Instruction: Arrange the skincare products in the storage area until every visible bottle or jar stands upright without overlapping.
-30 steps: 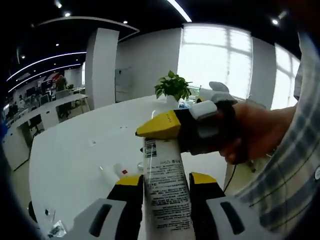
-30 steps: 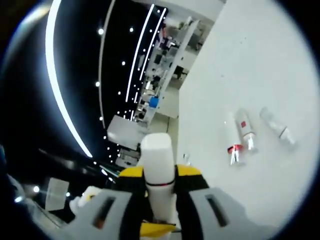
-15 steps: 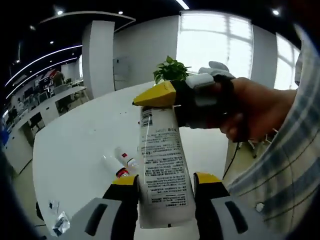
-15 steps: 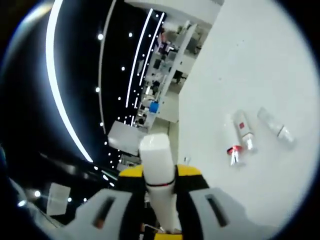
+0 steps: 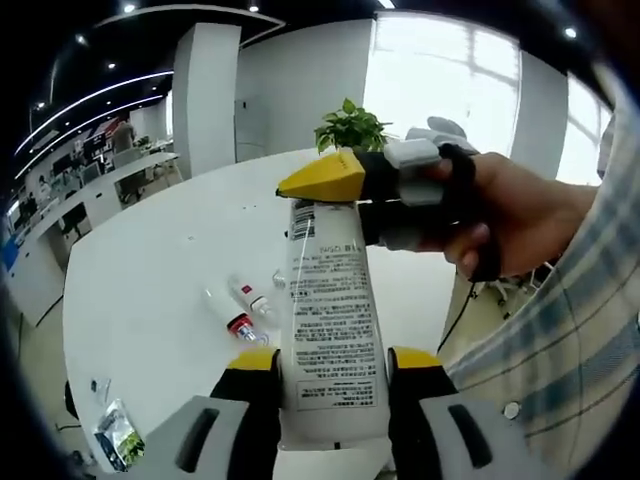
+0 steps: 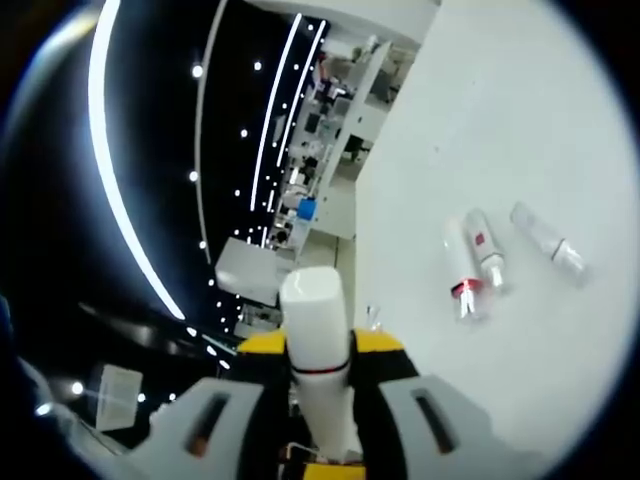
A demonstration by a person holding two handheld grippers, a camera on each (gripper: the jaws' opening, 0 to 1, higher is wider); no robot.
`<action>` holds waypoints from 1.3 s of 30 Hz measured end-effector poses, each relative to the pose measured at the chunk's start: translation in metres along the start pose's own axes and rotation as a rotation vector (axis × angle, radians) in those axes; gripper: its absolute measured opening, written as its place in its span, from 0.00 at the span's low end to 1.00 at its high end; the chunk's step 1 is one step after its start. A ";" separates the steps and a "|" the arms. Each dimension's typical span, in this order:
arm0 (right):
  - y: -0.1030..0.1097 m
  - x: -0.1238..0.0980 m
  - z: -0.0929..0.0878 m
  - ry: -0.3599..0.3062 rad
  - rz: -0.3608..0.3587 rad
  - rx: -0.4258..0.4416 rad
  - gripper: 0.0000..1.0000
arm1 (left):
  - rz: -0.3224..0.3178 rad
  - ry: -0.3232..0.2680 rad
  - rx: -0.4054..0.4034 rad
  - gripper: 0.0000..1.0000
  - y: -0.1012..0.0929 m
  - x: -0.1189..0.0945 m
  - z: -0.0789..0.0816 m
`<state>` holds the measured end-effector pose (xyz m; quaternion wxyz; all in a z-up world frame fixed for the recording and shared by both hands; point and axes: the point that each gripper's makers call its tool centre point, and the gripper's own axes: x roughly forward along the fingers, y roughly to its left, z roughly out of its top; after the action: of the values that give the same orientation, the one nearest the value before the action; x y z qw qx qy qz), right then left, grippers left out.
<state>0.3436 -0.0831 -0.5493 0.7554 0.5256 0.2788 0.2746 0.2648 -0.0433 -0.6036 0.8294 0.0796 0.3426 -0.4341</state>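
A white tube (image 5: 331, 320) with printed text is gripped at both ends above the white table (image 5: 150, 270). My left gripper (image 5: 333, 362) is shut on its lower body. My right gripper (image 5: 330, 180), held by a hand, comes in from the right and is shut on the tube's cap end. The right gripper view looks along that gripper (image 6: 318, 345), with the white cap (image 6: 313, 300) sticking out between its jaws. Three small bottles lie flat on the table: a red-capped one (image 5: 240, 322) (image 6: 462, 268), a white one (image 6: 485, 250) touching it, and a clear one (image 6: 545, 243) apart.
A potted plant (image 5: 350, 125) stands at the table's far side. A small packet (image 5: 115, 432) lies near the table's near left edge. The person's checked sleeve (image 5: 560, 360) fills the right side. Desks and chairs stand beyond the table on the left.
The tube has slid forward between the left jaws, so its flat end now shows. Both grippers stay shut on it. The views have shifted a little.
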 end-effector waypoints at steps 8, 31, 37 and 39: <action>0.001 0.002 -0.006 0.019 0.000 -0.001 0.21 | 0.004 0.021 0.004 0.35 0.002 -0.003 -0.005; -0.048 0.015 -0.052 0.180 -0.046 0.143 0.24 | -0.034 0.200 -0.091 0.36 0.009 -0.010 -0.038; -0.060 0.017 -0.053 0.135 -0.041 0.284 0.20 | -0.010 0.190 -0.054 0.38 0.015 -0.010 -0.042; -0.061 0.018 -0.051 0.116 -0.051 0.319 0.19 | -0.035 0.189 -0.095 0.39 0.011 -0.009 -0.040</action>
<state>0.3274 -0.0557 -0.6242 0.6517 0.6148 0.3752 0.2377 0.2496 -0.0136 -0.6298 0.7887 0.0749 0.4406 -0.4223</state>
